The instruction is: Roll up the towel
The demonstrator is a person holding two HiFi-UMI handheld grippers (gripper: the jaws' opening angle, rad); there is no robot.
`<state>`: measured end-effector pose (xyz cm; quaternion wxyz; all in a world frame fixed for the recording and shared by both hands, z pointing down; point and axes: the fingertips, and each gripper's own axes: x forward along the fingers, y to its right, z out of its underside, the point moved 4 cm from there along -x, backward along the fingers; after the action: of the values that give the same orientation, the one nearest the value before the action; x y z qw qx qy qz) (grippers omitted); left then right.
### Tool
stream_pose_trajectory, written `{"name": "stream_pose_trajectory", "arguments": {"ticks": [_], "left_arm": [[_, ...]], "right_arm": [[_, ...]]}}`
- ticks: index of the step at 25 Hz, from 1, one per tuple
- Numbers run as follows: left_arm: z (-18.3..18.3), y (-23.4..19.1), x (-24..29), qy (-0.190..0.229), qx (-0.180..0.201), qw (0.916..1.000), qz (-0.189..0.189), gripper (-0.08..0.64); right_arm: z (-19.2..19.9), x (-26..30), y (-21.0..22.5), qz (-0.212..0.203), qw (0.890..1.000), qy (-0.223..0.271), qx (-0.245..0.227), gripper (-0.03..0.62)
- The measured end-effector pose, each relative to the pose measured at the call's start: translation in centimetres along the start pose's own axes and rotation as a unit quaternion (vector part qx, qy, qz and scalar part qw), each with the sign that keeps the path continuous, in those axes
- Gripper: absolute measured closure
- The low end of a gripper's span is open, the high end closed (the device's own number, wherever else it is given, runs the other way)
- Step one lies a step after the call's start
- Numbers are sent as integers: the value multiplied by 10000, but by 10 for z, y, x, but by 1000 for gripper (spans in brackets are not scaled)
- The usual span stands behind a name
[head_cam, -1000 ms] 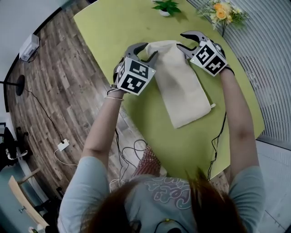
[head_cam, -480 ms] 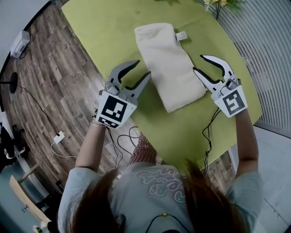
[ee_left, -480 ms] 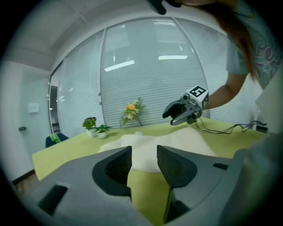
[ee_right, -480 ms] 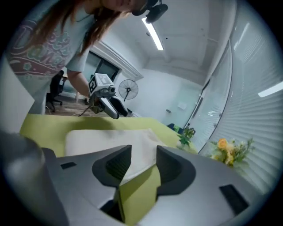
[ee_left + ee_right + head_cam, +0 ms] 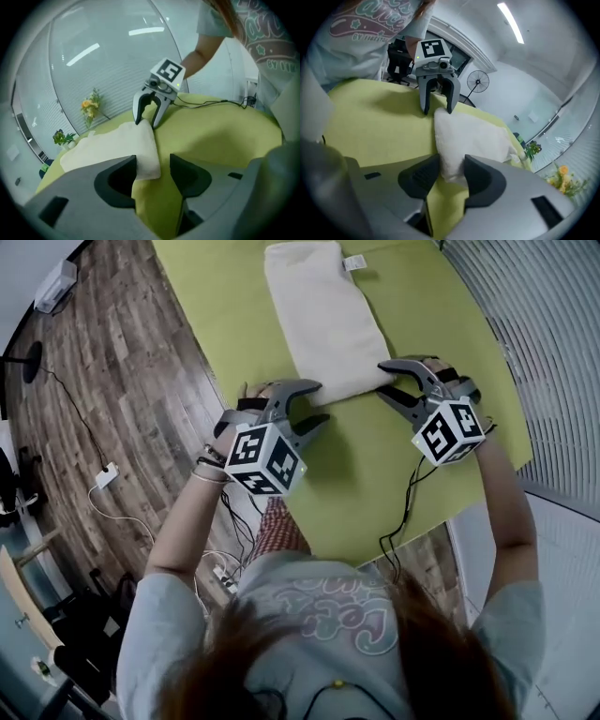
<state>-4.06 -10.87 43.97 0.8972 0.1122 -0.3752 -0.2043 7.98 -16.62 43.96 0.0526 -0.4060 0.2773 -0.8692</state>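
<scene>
Cables (image 5: 398,512) trail over the near edge of the green counter (image 5: 375,484). Just past them, the left gripper (image 5: 322,402) has its jaws wide, just opening, around the towel's (image 5: 323,315) near left corner. The right gripper (image 5: 382,381), also opening but narrower, straddles the near right corner. The towel lies flat, running toward flowers (image 5: 90,105) at the far end.

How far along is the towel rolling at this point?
Done: nothing is rolled yet; the cream cloth towel lies flat on the lime-green table. In hand: the left gripper and the right gripper each straddle one near corner of it, with jaws that have just been opening and are not clamped. Left: grip both corners, then probably roll the whole length toward the far end.
</scene>
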Motion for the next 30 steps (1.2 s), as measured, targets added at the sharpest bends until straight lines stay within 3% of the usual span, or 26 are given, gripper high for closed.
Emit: {"name": "stream_pose_trajectory", "arguments": {"ticks": [6,7,8,11,15,20,24,30], "left_arm": [[1,-6,10,-614,-485,9969,25,360],[3,-9,11,-672,-534,9963,-61,367],[5,-12,10,-703,-576,9957,-206,478],[4,-11,2,-679,-754,9934,-532,494],[-11,22,-21,-709,-742,9920,-732,499],[-27,84,-48,-469,-1169,9893,-736,499],[-34,128,-58,-525,-1240,9888,-642,499],[-42,142,-66,-451,-1478,9869,-471,499]], "right_arm": [[2,6,2,54,9999,87,-71,484],[3,6,2,103,9999,94,-60,495],[2,6,1,177,9998,96,-86,504],[-5,-6,-8,449,9987,129,-199,520],[-26,-35,-33,556,9978,364,30,523],[-42,-68,-92,294,9977,560,258,523],[-50,-86,-132,-6,9972,634,401,523],[-53,-100,-142,-689,9883,810,1092,522]]}}
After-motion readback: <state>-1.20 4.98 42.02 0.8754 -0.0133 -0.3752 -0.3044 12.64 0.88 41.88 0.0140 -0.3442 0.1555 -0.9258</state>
